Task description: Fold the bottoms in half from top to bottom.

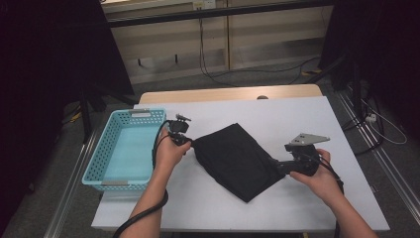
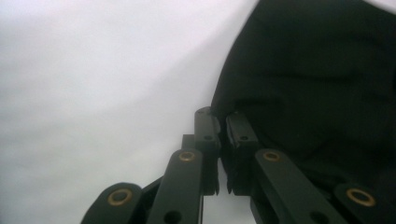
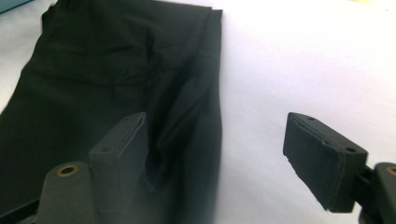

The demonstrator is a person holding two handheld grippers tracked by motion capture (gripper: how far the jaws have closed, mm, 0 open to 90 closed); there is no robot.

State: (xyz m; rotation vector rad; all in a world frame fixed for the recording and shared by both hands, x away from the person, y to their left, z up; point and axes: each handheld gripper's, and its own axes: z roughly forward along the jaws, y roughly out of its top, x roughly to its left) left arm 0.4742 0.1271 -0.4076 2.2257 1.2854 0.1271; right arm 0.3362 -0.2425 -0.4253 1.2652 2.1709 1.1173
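A black folded cloth point(image 1: 233, 157) lies in the middle of the white table point(image 1: 297, 116). My left gripper point(image 1: 192, 142) is at the cloth's left corner. In the left gripper view its jaws point(image 2: 220, 116) stand nearly together, pinching the edge of the cloth point(image 2: 317, 79). My right gripper point(image 1: 274, 163) is at the cloth's right edge, low over the table. In the right gripper view it point(image 3: 212, 126) is wide open: one jaw rests over the cloth point(image 3: 93, 79), the other over bare table, with the cloth's edge between them.
A light blue perforated basket point(image 1: 140, 113) stands empty at the table's left edge, just left of my left hand. A wooden table edge point(image 1: 223, 93) runs behind the white top. Cables lie on the floor beyond.
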